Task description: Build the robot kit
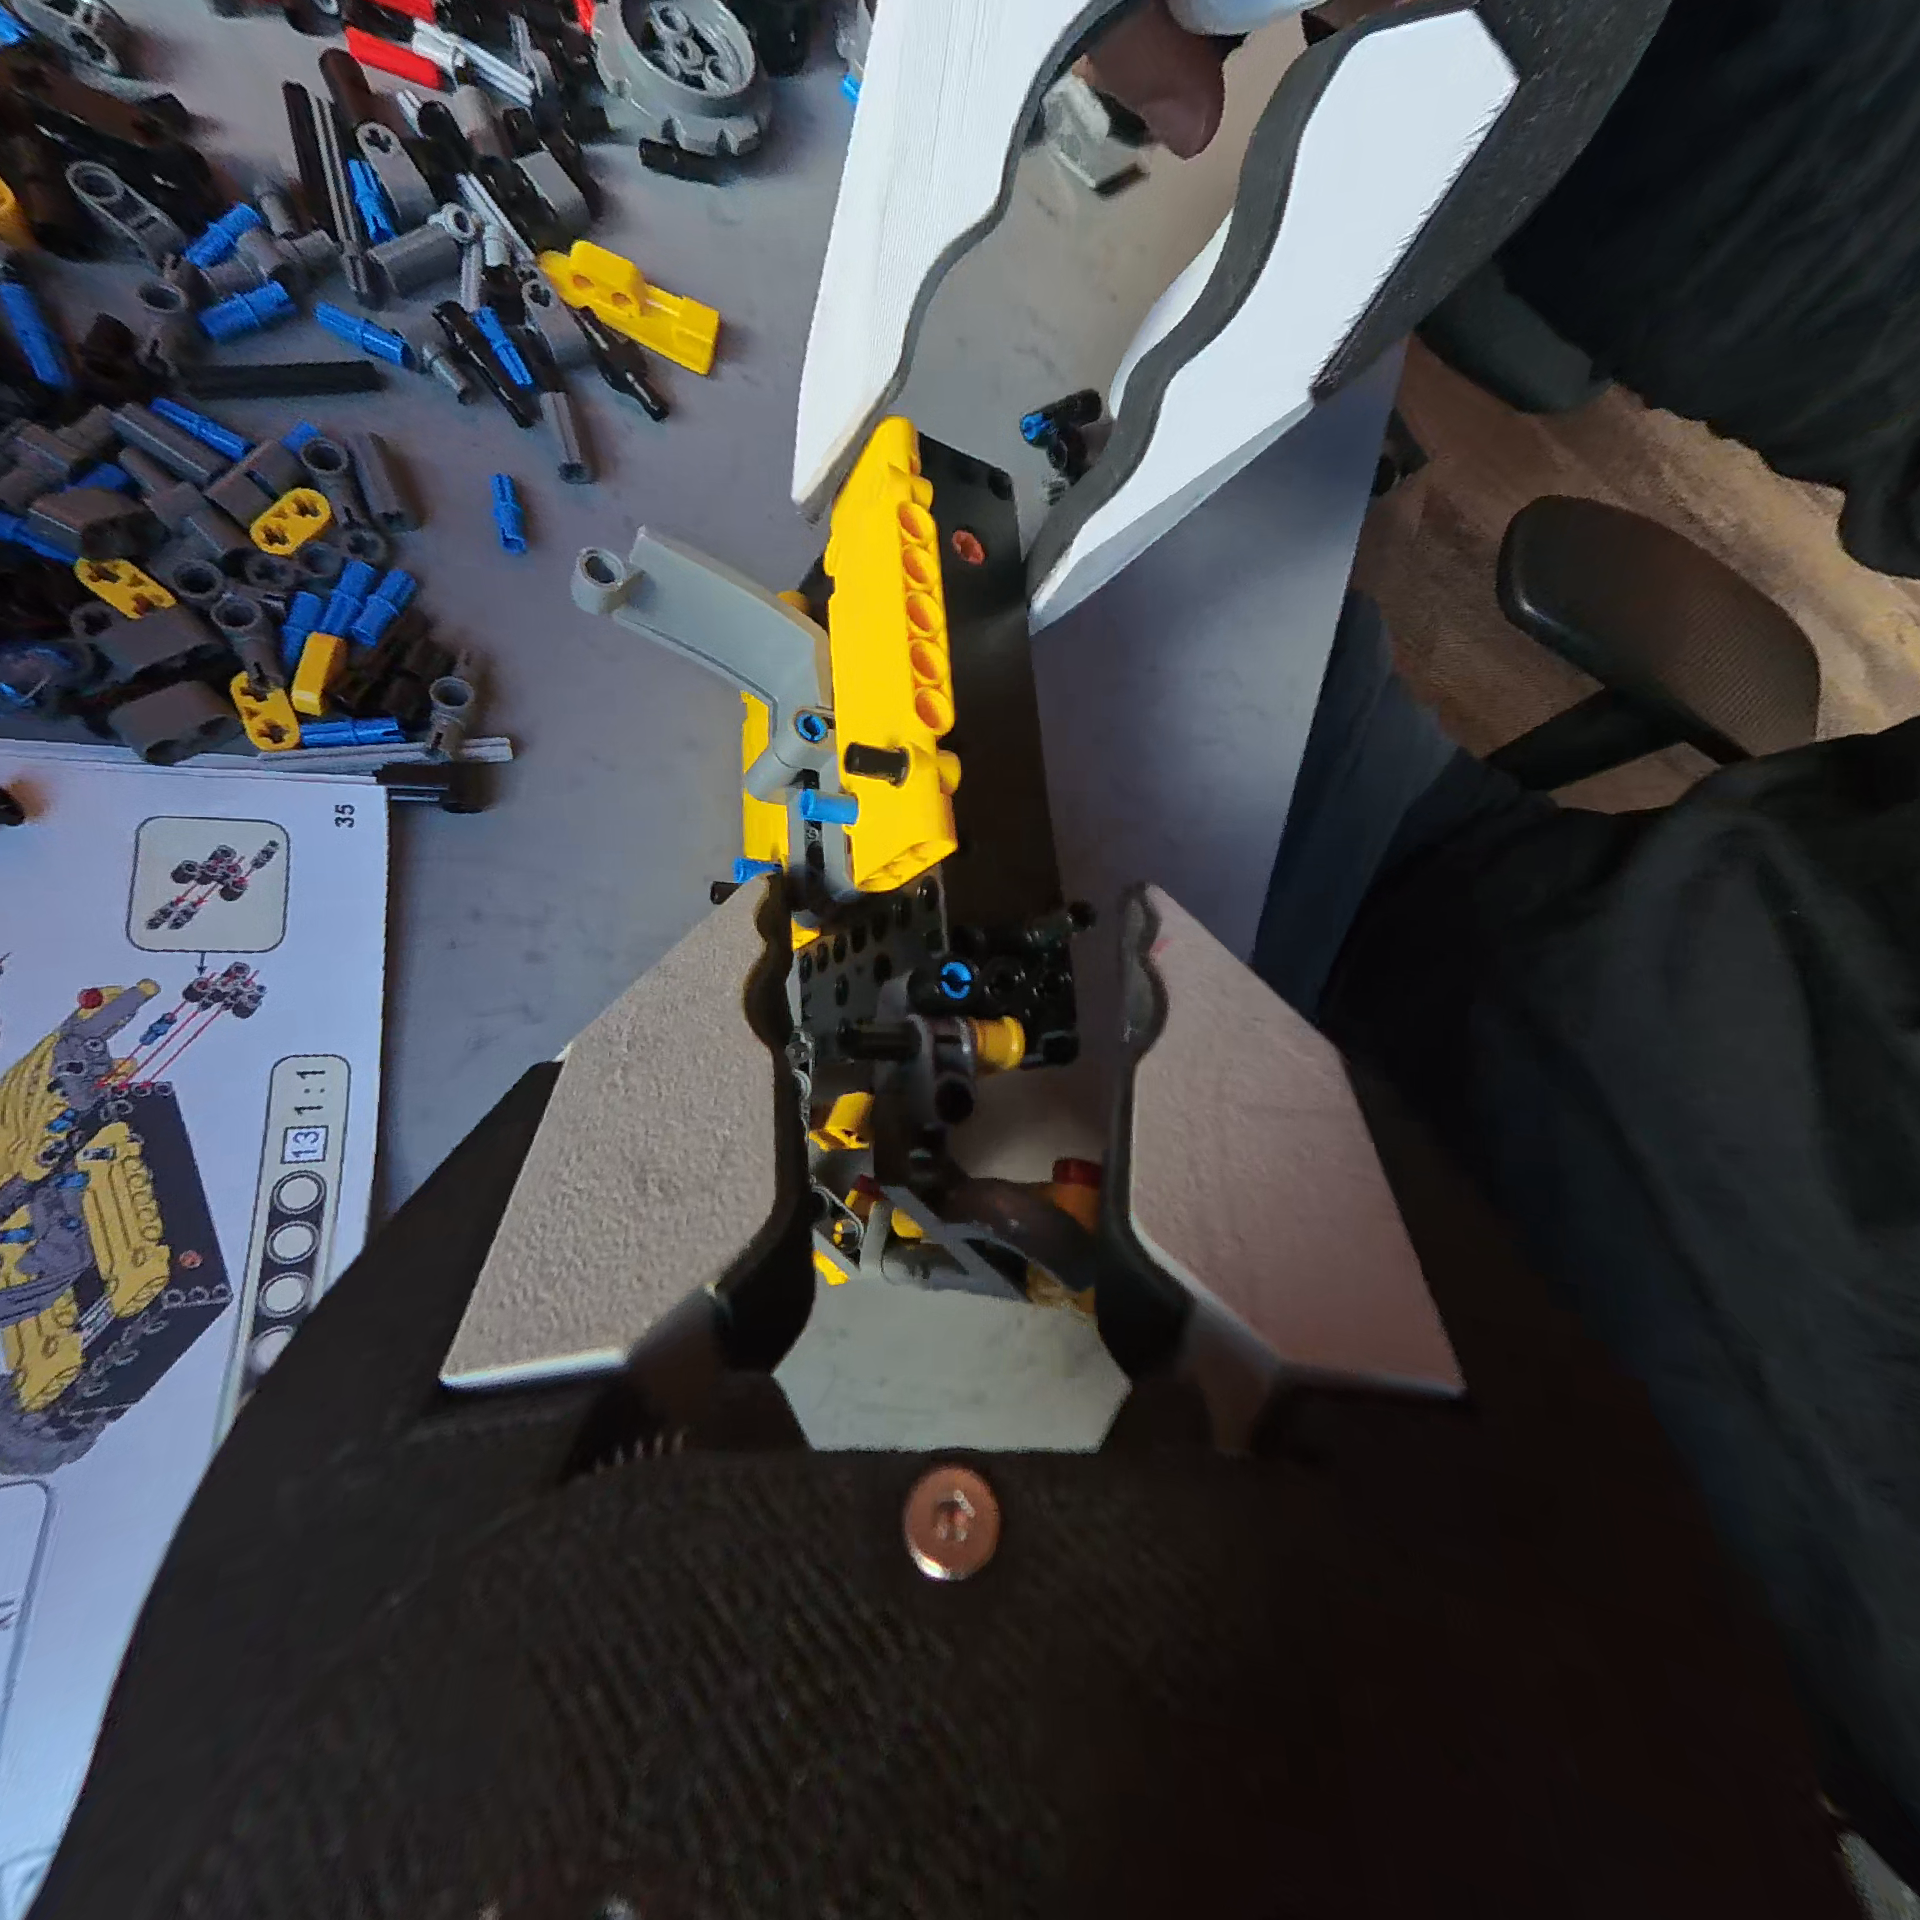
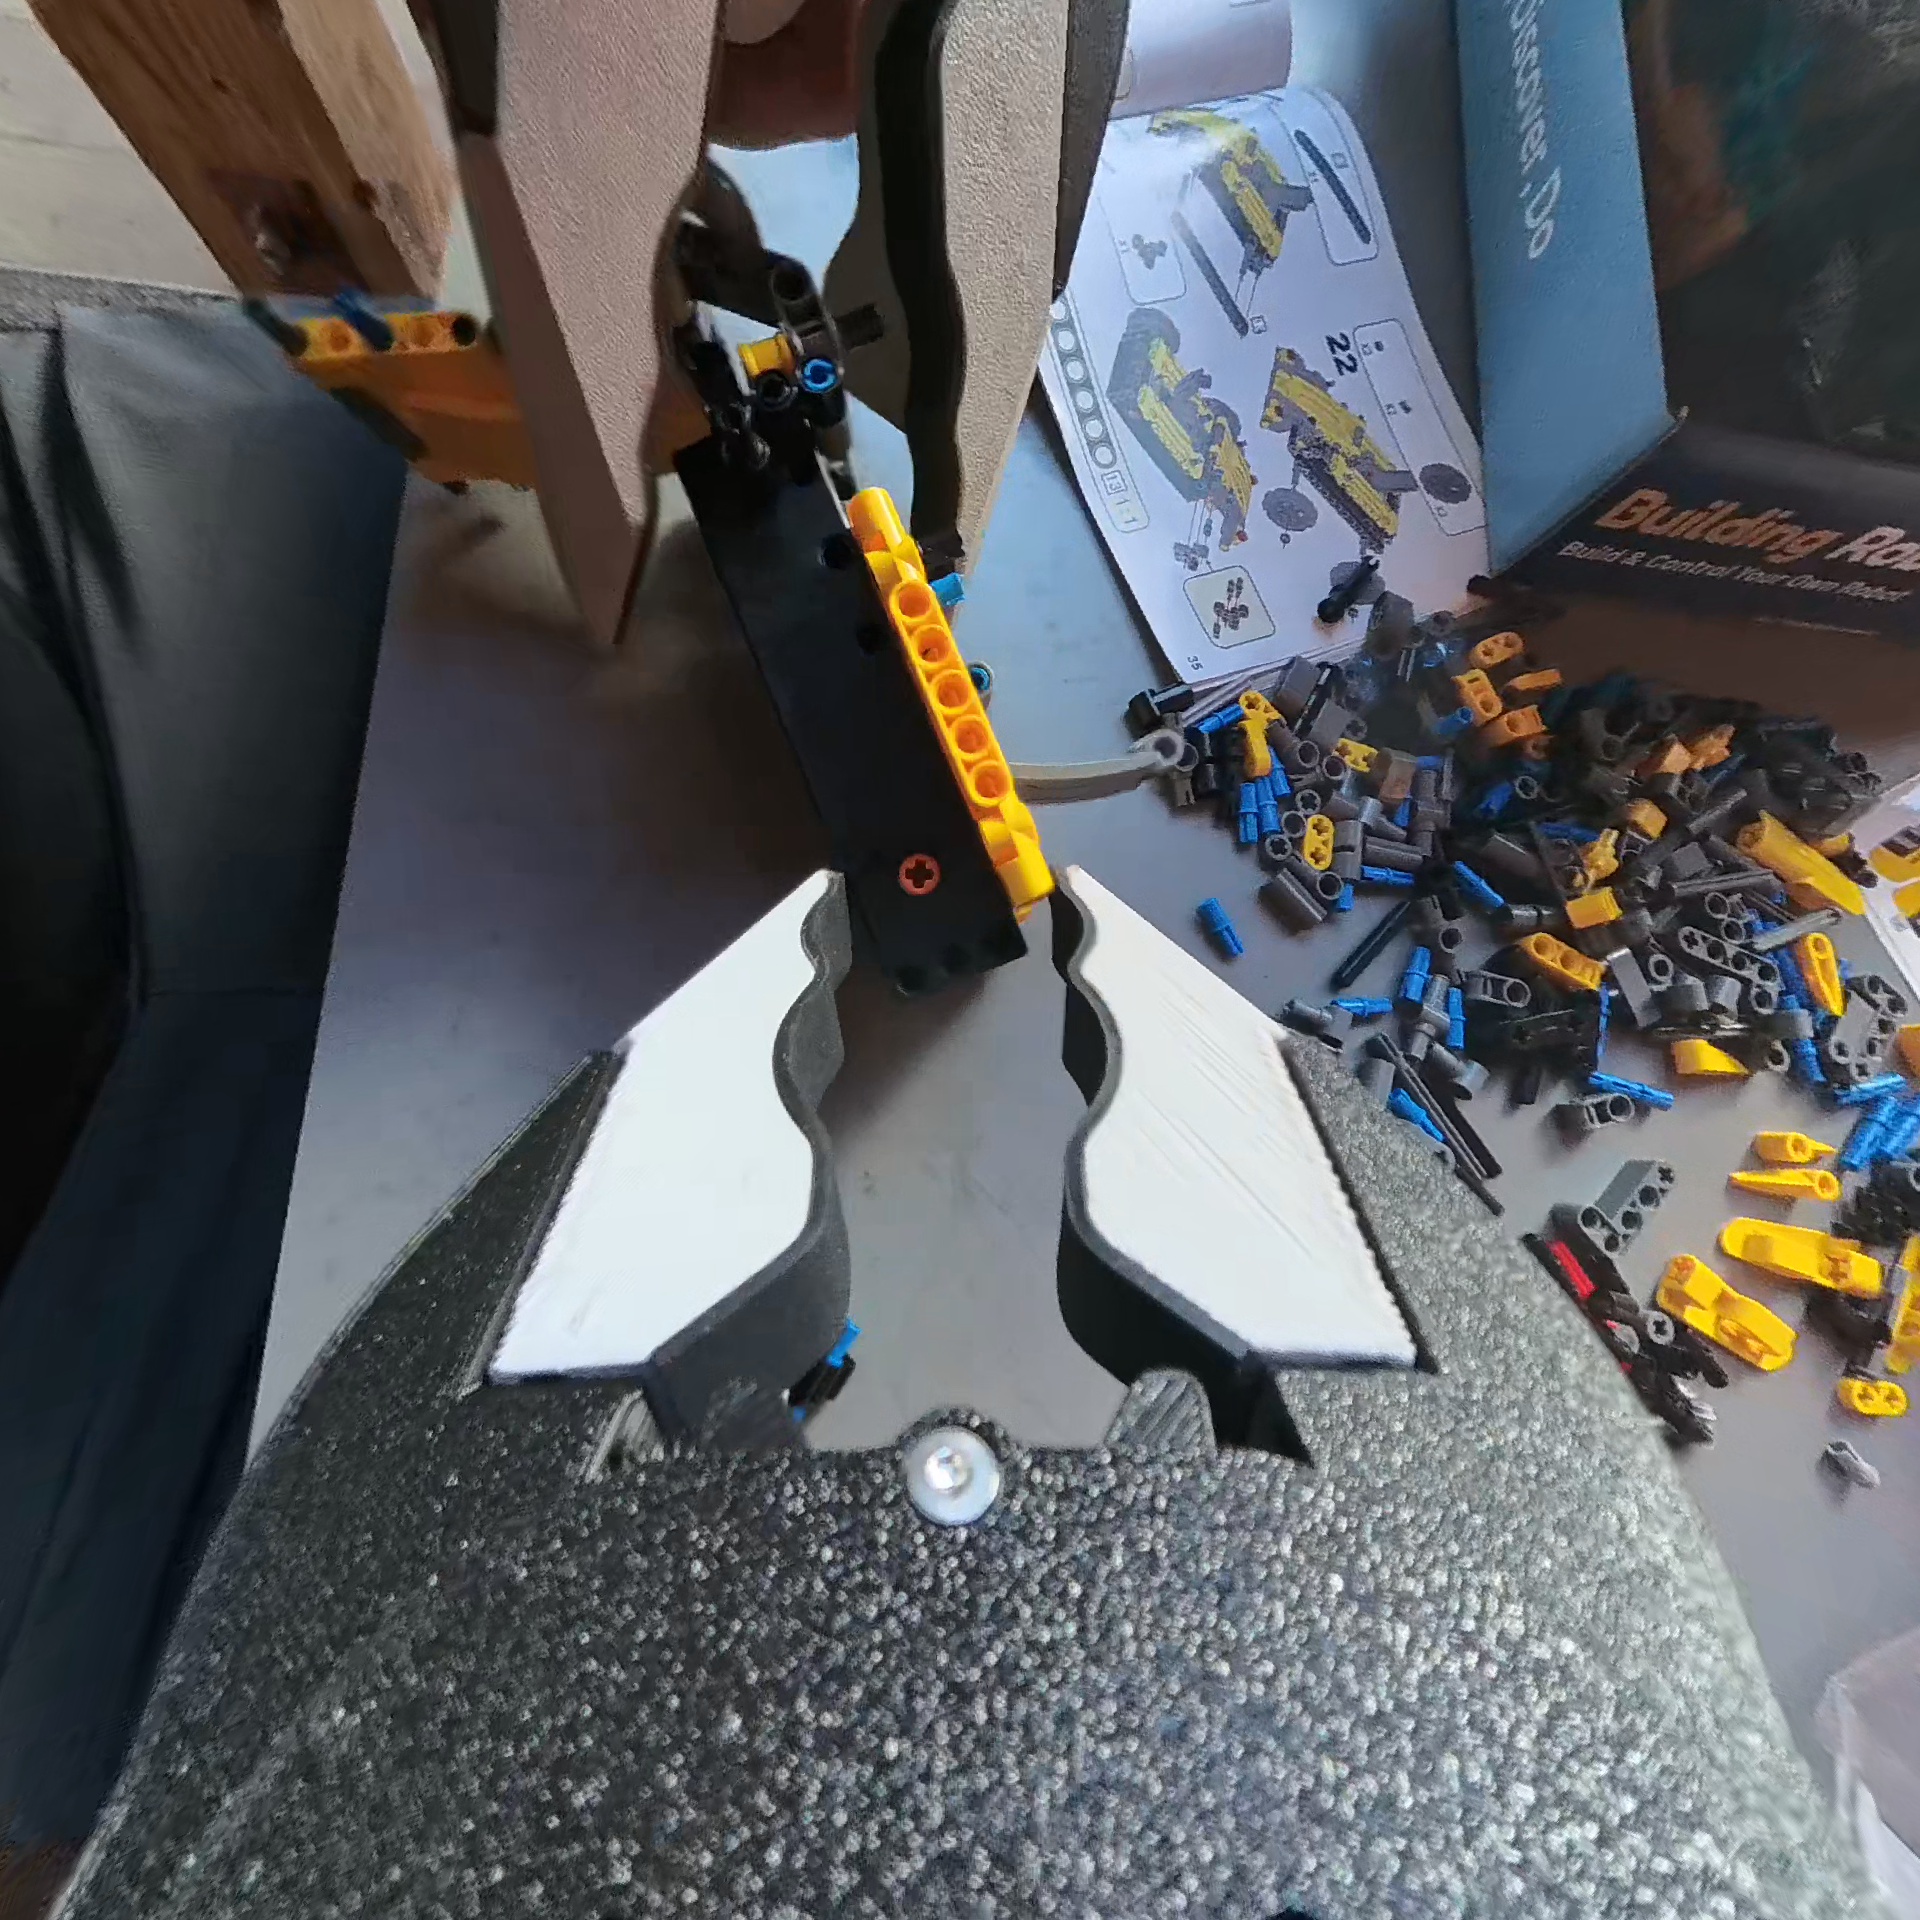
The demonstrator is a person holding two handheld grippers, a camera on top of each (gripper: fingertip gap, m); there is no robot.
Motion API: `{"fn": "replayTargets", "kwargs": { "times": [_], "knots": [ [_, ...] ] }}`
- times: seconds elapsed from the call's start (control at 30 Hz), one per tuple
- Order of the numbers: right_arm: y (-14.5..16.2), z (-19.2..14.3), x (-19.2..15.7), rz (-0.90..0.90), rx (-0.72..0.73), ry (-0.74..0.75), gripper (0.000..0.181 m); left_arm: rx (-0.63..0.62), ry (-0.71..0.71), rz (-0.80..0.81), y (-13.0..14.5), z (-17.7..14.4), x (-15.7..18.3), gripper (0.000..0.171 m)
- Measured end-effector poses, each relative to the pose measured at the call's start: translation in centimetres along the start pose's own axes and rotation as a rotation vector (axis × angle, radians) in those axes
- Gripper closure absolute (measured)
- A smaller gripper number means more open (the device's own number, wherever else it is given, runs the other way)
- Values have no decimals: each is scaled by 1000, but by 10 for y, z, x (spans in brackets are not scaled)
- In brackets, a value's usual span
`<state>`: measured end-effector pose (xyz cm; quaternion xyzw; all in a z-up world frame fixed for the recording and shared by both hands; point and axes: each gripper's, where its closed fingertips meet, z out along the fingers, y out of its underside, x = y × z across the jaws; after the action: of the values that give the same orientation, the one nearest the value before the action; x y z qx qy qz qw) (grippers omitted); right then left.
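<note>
Leftmost in the left wrist view, an open instruction booklet [image 1: 187, 1091] lies on the grey table [image 1: 582, 935], with a loose heap of blue, black, grey and yellow building pieces [image 1: 260, 468] beyond it, a yellow piece [image 1: 634, 303] at its right edge. Right of these, the left gripper [image 1: 945, 935] pinches the near end of a half-built yellow and black model [image 1: 914, 707], its fingers closed against the model's sides. The model's far end reaches the right gripper [image 1: 925, 499], which comes in from the far side with white fingers spread; one fingertip [image 1: 831, 478] sits just beside the yellow beam, though contact cannot be told. In the right wrist view the gap between those tips stands open around the model's black end [image 2: 935, 935]. Farther right are a chair armrest [image 1: 1652, 613] and dark clothing [image 1: 1662, 1143].
</note>
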<state>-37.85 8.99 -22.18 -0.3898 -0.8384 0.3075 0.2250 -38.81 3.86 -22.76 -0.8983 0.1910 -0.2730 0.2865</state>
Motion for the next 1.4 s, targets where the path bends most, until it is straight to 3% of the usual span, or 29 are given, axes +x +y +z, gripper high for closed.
{"fn": "replayTargets", "kwargs": {
  "times": [0.33, 0.47, 0.63, 0.77, 0.9, 0.97, 1.1, 1.17, 1.4],
  "knots": [
    [8, -13, 6, 53, 23, 60, 138, 95, 31, -8, -8, -13, 0, 104],
    [19, -41, 5, 129, 59, 130, 141, 195, 76, -37, -18, -28, 1, 104],
    [55, -71, -9, 331, 89, 209, 151, 205, 30, -27, -15, -33, -8, 102],
    [73, -71, -29, 459, 115, 208, 154, 287, 15, -8, -28, -51, -3, 104],
    [73, -66, -35, 474, 189, 211, 156, 422, -58, -11, -47, -68, 0, 105],
    [79, -61, -34, 471, 161, 207, 156, 462, -57, -19, -53, -70, 11, 106],
    [86, -50, -29, 430, 85, 223, 160, 426, -230, 104, -51, -66, 21, 109],
    [88, -45, -29, 415, 53, 223, 171, 403, -277, 173, -51, -60, 34, 112],
    [74, -52, -27, 547, 44, 175, 174, 277, -420, 465, -43, -5, 79, 122]
  ]
}}
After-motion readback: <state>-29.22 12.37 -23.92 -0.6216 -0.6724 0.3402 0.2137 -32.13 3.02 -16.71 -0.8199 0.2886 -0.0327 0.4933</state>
